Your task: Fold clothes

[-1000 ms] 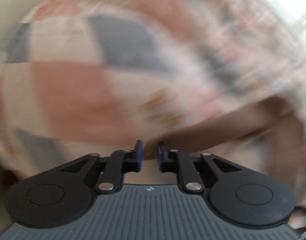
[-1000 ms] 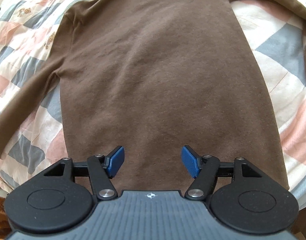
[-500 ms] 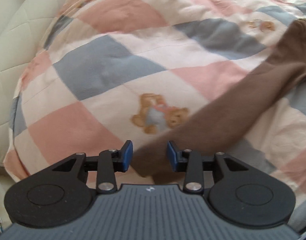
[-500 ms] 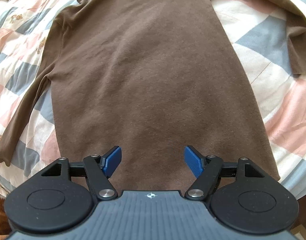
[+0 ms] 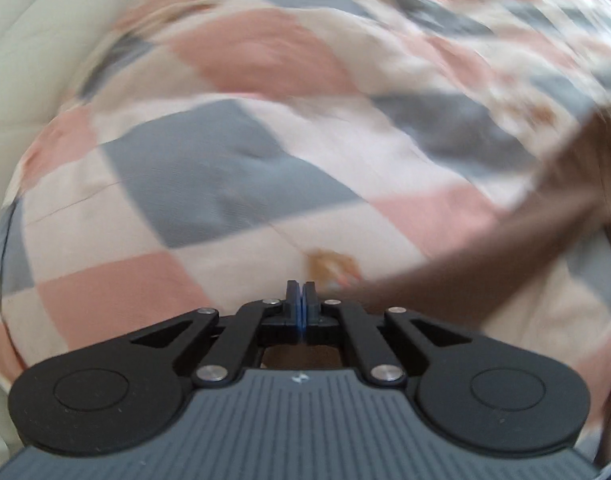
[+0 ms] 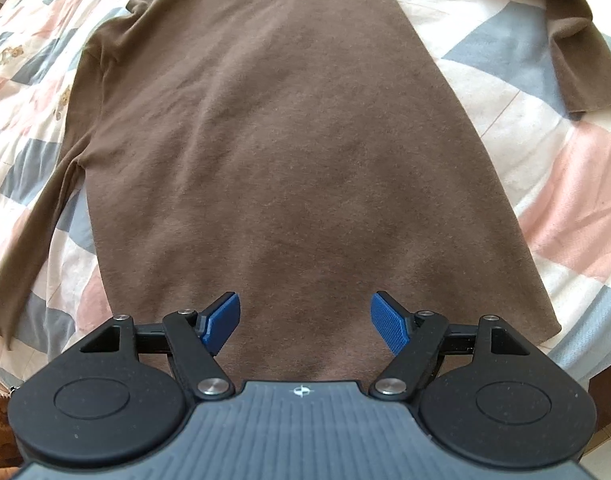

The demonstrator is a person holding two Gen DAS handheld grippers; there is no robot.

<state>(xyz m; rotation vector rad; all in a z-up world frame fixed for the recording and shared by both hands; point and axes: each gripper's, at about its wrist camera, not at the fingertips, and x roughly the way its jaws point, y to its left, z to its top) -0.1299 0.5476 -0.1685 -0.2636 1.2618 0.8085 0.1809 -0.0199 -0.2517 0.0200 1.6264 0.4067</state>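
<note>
A brown long-sleeved shirt (image 6: 289, 152) lies flat on a checked quilt (image 6: 537, 184), hem towards me. My right gripper (image 6: 305, 320) hovers over the middle of the hem, open, with nothing between its blue pads (image 6: 389, 324). In the blurred left wrist view the shirt's left sleeve (image 5: 485, 248) runs in from the right to my left gripper (image 5: 300, 294). That gripper is shut on the cuff, and brown cloth shows just behind its pads. The shirt's other sleeve (image 6: 577, 56) lies crumpled at the upper right.
The quilt (image 5: 209, 184) of pink, grey and cream squares with teddy bear prints covers the bed. A cream padded surface (image 5: 21, 60) borders it at the far left. The bed's near edge and a strip of floor (image 6: 609, 412) show at the lower right.
The left gripper's jaws stood apart around the sleeve cuff half a second ago and have now shut on it; that view is blurred again. The right gripper's jaws have spread slightly wider over the hem.
</note>
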